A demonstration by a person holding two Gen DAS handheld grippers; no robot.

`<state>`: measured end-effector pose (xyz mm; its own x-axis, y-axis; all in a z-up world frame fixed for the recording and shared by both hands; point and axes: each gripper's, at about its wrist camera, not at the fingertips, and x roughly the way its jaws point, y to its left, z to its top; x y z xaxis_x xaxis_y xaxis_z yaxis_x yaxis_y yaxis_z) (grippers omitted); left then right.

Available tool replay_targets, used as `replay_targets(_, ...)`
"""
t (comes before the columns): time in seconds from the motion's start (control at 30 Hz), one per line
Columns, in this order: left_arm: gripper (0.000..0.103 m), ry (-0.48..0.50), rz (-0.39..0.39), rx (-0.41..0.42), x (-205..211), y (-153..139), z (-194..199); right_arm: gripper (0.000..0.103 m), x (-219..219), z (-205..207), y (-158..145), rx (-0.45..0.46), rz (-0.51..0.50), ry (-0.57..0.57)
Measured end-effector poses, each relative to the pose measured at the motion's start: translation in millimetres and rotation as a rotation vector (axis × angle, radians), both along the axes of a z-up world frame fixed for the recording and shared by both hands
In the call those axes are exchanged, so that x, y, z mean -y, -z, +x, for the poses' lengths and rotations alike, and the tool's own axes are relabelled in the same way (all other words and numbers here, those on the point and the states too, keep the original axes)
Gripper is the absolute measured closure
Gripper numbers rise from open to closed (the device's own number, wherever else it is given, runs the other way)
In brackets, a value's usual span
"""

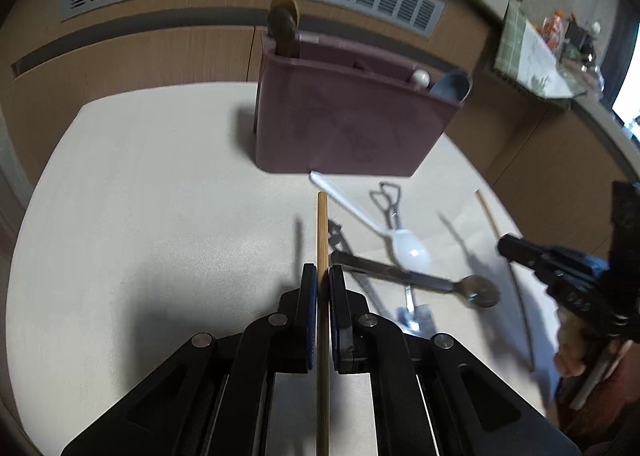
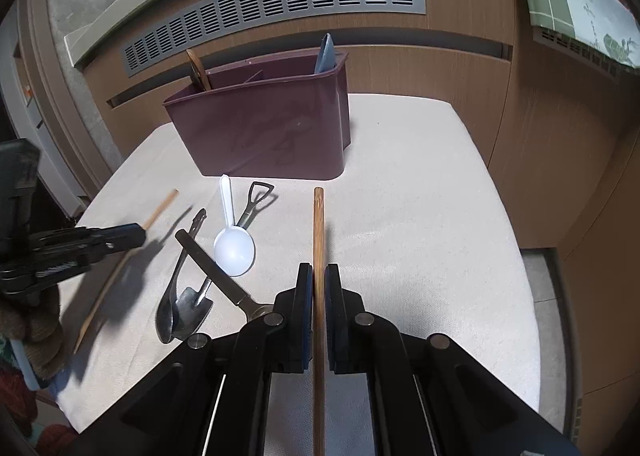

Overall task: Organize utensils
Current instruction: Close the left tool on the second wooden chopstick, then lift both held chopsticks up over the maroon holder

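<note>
Wood-panelled cabinets and a slotted grey vent backed a cream-covered worktop (image 2: 420,196), where a maroon caddy (image 2: 264,136) stood at the far side. Each gripper pinched a wooden chopstick: the left gripper (image 1: 323,276) had jaws pressed on one chopstick (image 1: 322,224), the right gripper (image 2: 319,274) on the other (image 2: 319,228). Between them lay a white plastic spoon (image 2: 234,246), a metal spoon (image 2: 166,316), a small shovel-shaped spoon (image 2: 196,304) and a dark-handled utensil (image 2: 208,264). Held so thinly, either stick could pivot or slip, and a long stick might catch the caddy rim on entry. Only the left view showed a white ball-topped item (image 1: 421,77) inside the caddy; only the right view showed its inner divider.
</note>
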<state>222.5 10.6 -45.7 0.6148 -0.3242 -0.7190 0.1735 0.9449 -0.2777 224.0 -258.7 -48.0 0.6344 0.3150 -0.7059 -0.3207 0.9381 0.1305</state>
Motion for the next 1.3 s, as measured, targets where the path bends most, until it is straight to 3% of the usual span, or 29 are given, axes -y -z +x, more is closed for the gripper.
replay_targets(0.13, 0.097, -0.024, -0.082, 0.064, -11, -24, -12, 0.098, 1, -3, -7, 0.031, 0.008, 0.017)
replay_targets(0.3, 0.097, -0.066, -0.087, 0.165, -14, -43, -21, 0.098, 2, -6, -17, 0.075, 0.003, 0.033)
replay_targets(0.47, 0.097, -0.079, -0.130, 0.202, -15, -58, -17, 0.098, -1, -1, -29, 0.105, -0.001, 0.030)
replay_targets(0.53, 0.097, -0.084, -0.158, 0.274, -13, -79, -13, 0.098, 0, 4, -52, 0.152, 0.041, 0.025)
replay_targets(0.63, 0.097, -0.108, -0.236, 0.471, -11, -130, -5, 0.098, 0, 12, -112, 0.310, 0.103, 0.031)
replay_targets(0.7, 0.097, -0.168, -0.270, 0.617, -9, -160, 4, 0.098, -1, 19, -154, 0.423, 0.146, 0.059)
replay_targets(0.8, 0.097, -0.267, -0.294, 0.742, -8, -181, 24, 0.098, -6, 36, -202, 0.531, 0.224, 0.060)
replay_targets(0.9, 0.097, -0.360, -0.300, 0.828, -8, -179, 43, 0.098, -13, 55, -218, 0.600, 0.241, 0.058)
replay_targets(1.03, 0.097, -0.461, -0.279, 0.845, -6, -156, 78, 0.098, -23, 89, -207, 0.624, 0.243, 0.069)
replay_targets(1.3, 0.097, -0.469, -0.217, 0.869, -1, -121, 112, 0.098, -46, 143, -156, 0.537, 0.253, 0.089)
